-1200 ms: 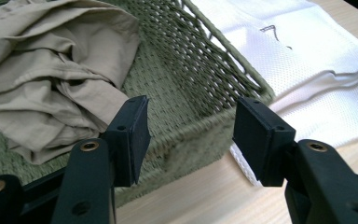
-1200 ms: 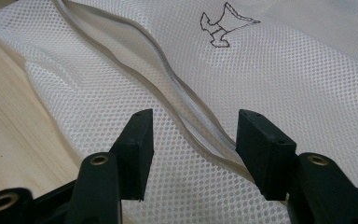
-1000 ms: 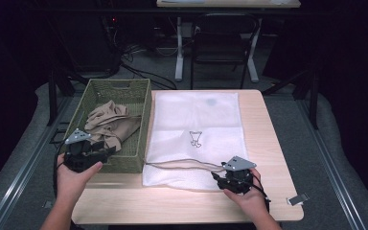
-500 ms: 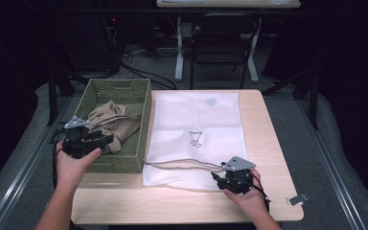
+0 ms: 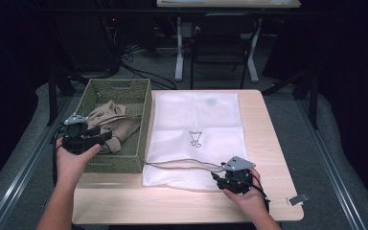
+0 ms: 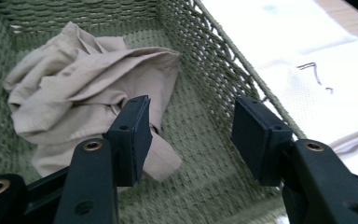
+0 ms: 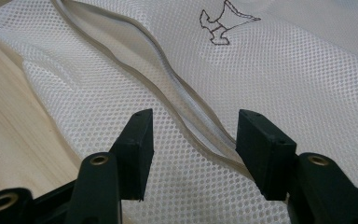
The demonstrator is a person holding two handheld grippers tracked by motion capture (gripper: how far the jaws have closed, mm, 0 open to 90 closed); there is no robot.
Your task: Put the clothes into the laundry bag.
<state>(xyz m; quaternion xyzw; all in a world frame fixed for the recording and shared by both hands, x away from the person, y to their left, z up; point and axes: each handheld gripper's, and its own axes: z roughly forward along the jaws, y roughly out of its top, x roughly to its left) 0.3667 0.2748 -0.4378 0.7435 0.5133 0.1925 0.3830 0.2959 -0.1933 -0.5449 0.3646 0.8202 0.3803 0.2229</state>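
Beige garment (image 5: pixel 109 123), crumpled, lies inside the green woven basket (image 5: pixel 139 103) at the 9 o'clock side of the worktop (image 5: pixel 268 143) in the high view. Left hand-held gripper (image 5: pixel 92 137) hovers over the basket's near-left part, jaws spread and holding nothing; in the left gripper view (image 6: pixel 191 128) the garment (image 6: pixel 84 88) sits at 10 o'clock of the jaws, one jaw in front of its lower fold, with the basket wall (image 6: pixel 214 70) toward 1 o'clock. White mesh laundry bag (image 5: pixel 199 134) lies flat on the worktop just beside the basket, a small dark motif (image 5: pixel 196 139) at its centre. Right hand-held gripper (image 5: pixel 220 178) rests at the bag's near edge, about 5 o'clock on the worktop, jaws spread; in the right gripper view (image 7: pixel 193 137) the bag's zipper (image 7: pixel 177 100) runs between them.
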